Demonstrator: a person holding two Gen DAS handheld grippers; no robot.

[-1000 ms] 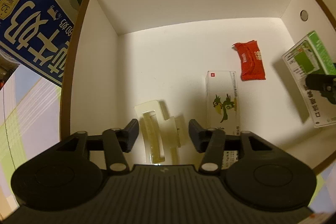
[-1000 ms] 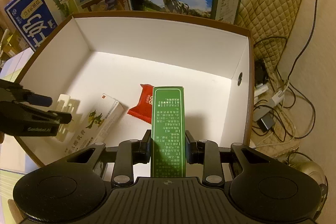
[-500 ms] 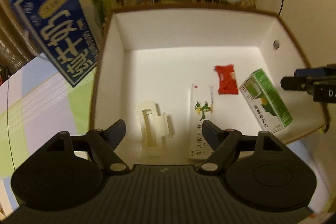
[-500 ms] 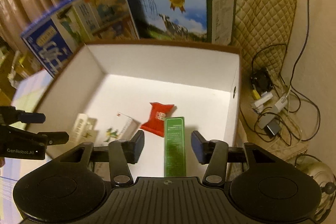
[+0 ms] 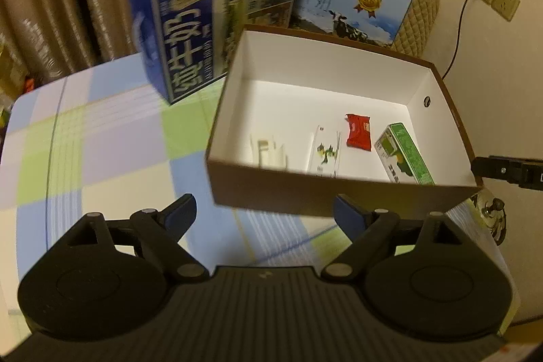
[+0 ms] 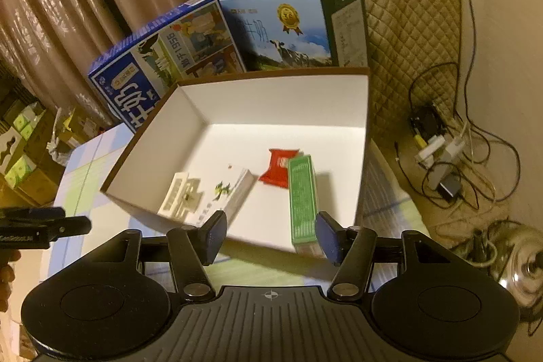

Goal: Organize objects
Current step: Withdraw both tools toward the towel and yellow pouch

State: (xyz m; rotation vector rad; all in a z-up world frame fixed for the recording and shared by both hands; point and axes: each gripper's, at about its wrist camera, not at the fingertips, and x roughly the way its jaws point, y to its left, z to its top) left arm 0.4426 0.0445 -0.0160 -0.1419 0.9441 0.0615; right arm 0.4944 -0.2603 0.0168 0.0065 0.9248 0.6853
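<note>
The left gripper has its jaws spread wide and holds nothing; it hangs over the checked tablecloth, just in front of the near wall of the brown box; the right gripper is also released and empty, its fingers apart at the near edge of the same box.

The box is open on top, brown outside and white inside, with a small round hole in its right wall; four things lie on its floor. The green carton lies flat near the right wall, long and narrow, with small white print on its green face; the red packet is just behind it, toward the back wall, and seems to touch it, though the blur makes this uncertain; the white carton with a green and black drawing lies near the middle, slanted; the cream plastic piece lies near the left wall, beside the white carton.

Behind the box stand a dark blue milk case at the left corner and a light blue milk case with a cow and a gold medal along the back wall.
</note>
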